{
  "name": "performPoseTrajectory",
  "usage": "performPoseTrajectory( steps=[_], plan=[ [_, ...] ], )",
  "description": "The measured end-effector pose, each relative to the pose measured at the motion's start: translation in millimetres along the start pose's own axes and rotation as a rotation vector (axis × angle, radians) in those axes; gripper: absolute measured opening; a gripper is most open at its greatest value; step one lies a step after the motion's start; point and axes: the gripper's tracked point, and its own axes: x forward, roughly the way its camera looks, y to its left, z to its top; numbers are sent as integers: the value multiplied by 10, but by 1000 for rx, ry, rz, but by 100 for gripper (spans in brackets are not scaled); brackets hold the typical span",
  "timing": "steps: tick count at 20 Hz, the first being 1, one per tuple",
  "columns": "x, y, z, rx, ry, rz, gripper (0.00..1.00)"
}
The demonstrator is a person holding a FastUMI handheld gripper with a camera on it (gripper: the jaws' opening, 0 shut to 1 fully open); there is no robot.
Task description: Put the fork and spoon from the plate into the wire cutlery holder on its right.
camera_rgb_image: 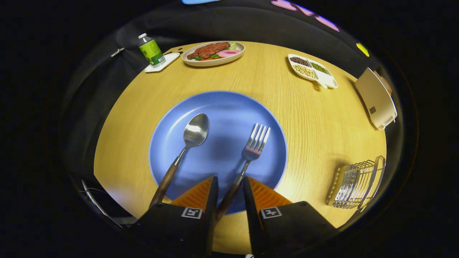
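The fork point(251, 154) is the item in hand at this step: its wooden handle runs down between the two fingers of the gripper point(230, 190), and its tines lie further ahead on the blue plate point(222, 104). The fingers straddle the handle with a narrow gap on each side; from this angle it cannot be confirmed whether both press on it, so the grip state cannot be told, though the jaws appear not fully closed. The spoon point(184, 150) lies just left of the fingers, its bowl on the plate and its handle projecting over the near rim toward the wooden table point(315, 122). The wire cutlery holder point(356, 184) stands to the right of the plate, well apart from it and near the table edge. Judged from this layout, neither utensil has been transferred, and the current step is the pickup of the fork. The next move calls for closing the fingers firmly on the handle, lifting clear of the plate, carrying rightward, and tilting the fork so it drops into the holder. Beyond the plate stand a dish of food point(213, 53), a bottle point(151, 51) on a coaster, a divided tray of beans point(312, 68) and a toaster point(376, 98).
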Motion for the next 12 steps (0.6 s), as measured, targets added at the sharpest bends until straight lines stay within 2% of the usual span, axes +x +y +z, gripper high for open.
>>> performPoseTrajectory(
  steps=[1,3,4,6,10,12],
  plan=[
    [3,18,-6,7,7,8,38],
    [-18,30,1,20,26,32,34],
    [-4,12,-36,35,41,27,29],
    [31,44,-9,68,54,71,13],
    [-22,43,29,126,70,144,6],
    [-145,-19,114,139,54,163,6]
  ],
)
